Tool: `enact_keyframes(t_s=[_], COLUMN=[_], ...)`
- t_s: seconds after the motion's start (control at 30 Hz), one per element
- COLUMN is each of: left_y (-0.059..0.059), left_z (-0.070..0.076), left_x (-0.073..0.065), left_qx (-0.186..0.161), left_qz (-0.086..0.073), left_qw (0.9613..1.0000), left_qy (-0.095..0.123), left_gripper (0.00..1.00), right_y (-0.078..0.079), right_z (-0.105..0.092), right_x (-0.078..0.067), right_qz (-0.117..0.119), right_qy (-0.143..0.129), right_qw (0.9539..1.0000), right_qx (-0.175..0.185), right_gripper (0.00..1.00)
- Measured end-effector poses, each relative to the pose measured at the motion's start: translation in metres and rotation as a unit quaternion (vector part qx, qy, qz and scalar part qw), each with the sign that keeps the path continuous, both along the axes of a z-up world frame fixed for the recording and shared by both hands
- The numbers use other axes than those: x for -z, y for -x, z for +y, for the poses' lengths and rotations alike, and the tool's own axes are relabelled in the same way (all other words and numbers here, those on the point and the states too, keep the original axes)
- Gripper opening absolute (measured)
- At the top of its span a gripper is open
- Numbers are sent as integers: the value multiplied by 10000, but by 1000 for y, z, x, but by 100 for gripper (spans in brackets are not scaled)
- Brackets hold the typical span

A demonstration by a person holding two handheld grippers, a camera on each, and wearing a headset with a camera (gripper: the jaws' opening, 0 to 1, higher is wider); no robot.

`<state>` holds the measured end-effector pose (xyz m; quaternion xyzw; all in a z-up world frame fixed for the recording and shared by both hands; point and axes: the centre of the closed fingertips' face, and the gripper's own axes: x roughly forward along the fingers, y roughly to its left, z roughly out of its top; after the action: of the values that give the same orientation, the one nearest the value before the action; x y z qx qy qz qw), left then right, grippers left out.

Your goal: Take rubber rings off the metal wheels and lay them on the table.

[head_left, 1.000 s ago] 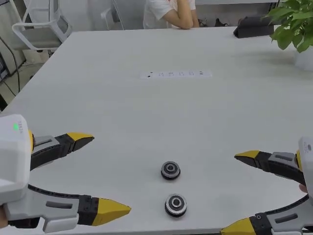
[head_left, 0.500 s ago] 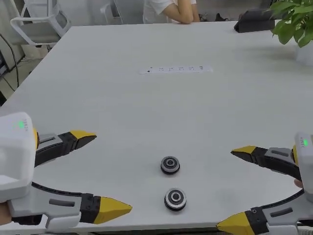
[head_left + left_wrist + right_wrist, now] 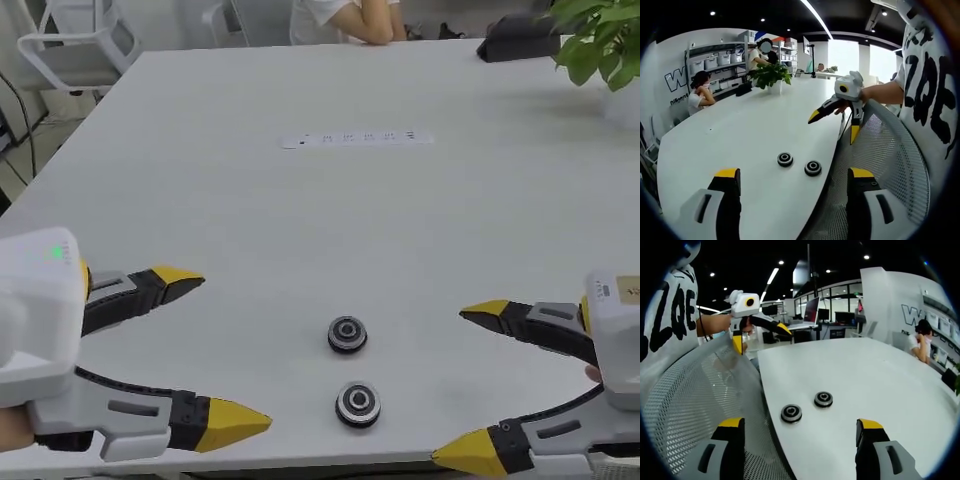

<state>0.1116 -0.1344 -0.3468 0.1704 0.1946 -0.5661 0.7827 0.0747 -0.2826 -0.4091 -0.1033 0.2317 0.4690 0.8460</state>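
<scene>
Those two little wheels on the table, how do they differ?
The near wheel lies by the table's front edge; the far wheel sits further in. The near wheel's hub looks brighter silver, the far wheel's darker. Both lie flat, apart, with black rubber rings on.

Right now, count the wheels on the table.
2: far wheel lies by the front of the table; near wheel sits just before it, closer to the edge. None looks hidden.
</scene>
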Motion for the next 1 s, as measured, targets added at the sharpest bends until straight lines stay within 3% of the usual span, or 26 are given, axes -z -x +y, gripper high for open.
enact_keyframes(t_s=[1.0], left_y=[-2], left_z=[-28], left_x=[16], left_qx=[572], left_qz=[79], left_qw=[9982], left_qy=[-133], left_gripper=[73], right_y=[-13], right_z=[14], right_x=[13], right_qz=[19], right_qy=[33], right_qw=[9997], right_qx=[-259], right_gripper=[76])
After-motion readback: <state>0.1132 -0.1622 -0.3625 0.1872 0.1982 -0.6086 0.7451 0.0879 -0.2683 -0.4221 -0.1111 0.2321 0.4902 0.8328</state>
